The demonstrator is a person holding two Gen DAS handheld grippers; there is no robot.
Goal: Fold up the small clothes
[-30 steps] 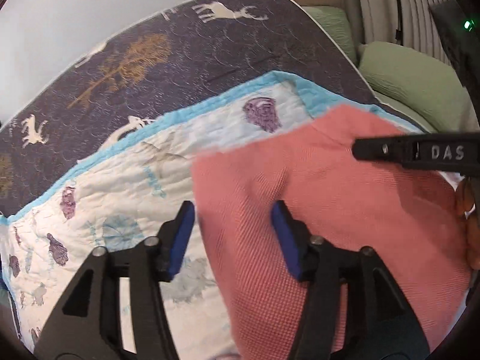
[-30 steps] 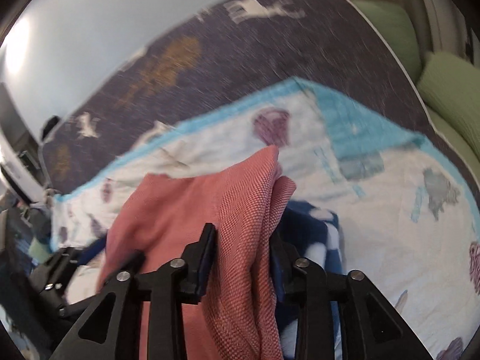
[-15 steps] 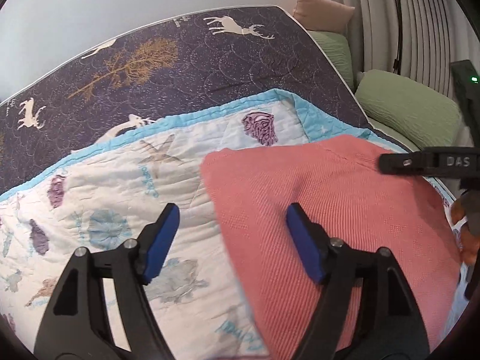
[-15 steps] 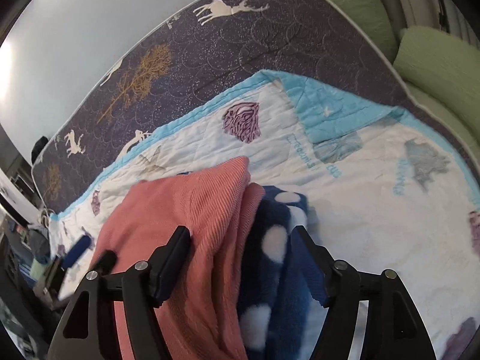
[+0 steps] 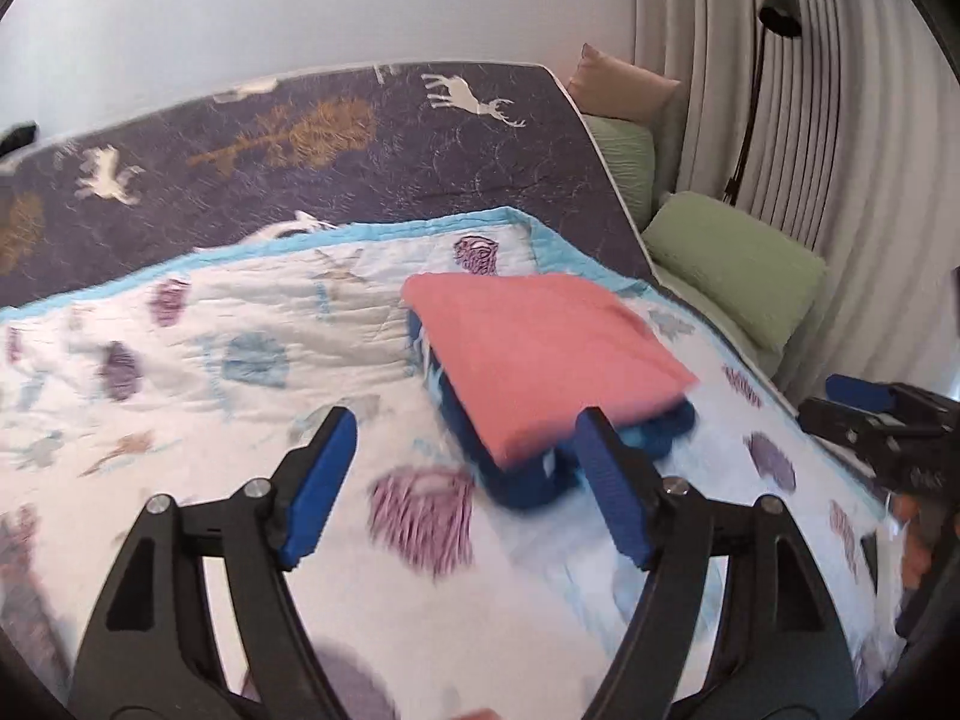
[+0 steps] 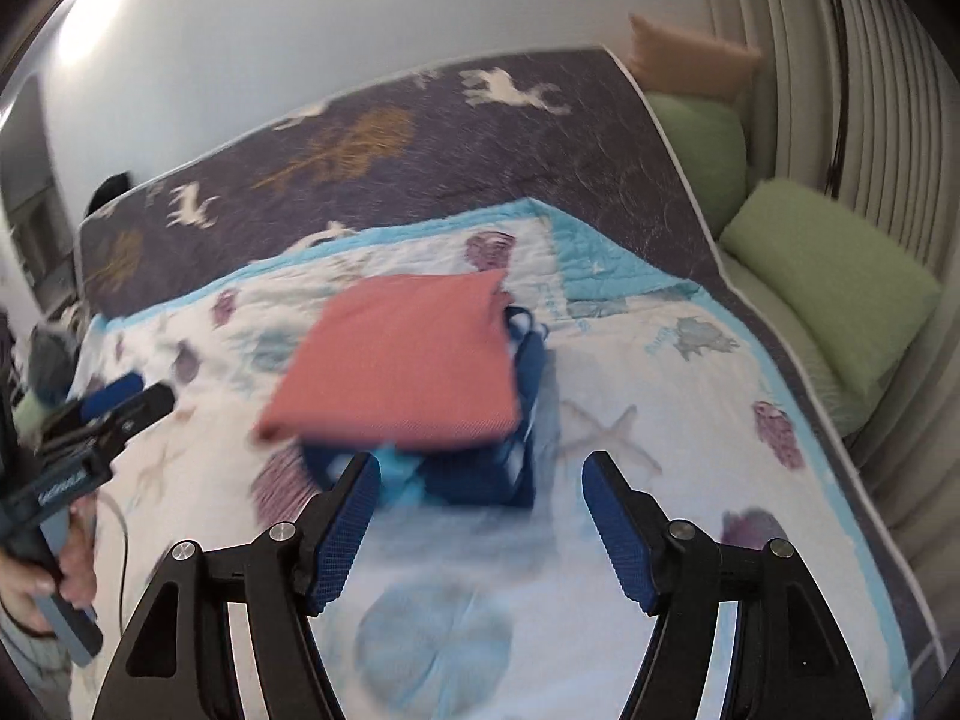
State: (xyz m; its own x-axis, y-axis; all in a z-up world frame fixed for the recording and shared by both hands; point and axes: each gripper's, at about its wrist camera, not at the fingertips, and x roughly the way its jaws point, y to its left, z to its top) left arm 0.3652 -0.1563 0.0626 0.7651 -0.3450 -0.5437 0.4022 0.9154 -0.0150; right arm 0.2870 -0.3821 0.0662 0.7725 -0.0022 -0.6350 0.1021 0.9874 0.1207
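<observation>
My left tool [image 5: 465, 480] and right tool [image 6: 483, 516] gaped wide and empty near the folded pink cloth [image 5: 540, 348] topping the blue garment [image 6: 516, 468] on the quilt [image 5: 210, 330].

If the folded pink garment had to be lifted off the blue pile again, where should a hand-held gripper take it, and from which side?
Probably at the near edge of the folded pink garment, where it overhangs the blue pile and leaves room underneath. Come in low from the camera side, one finger under the overhang and one on top. The right hand-held gripper is open and faces that edge, so it suits best.
</observation>
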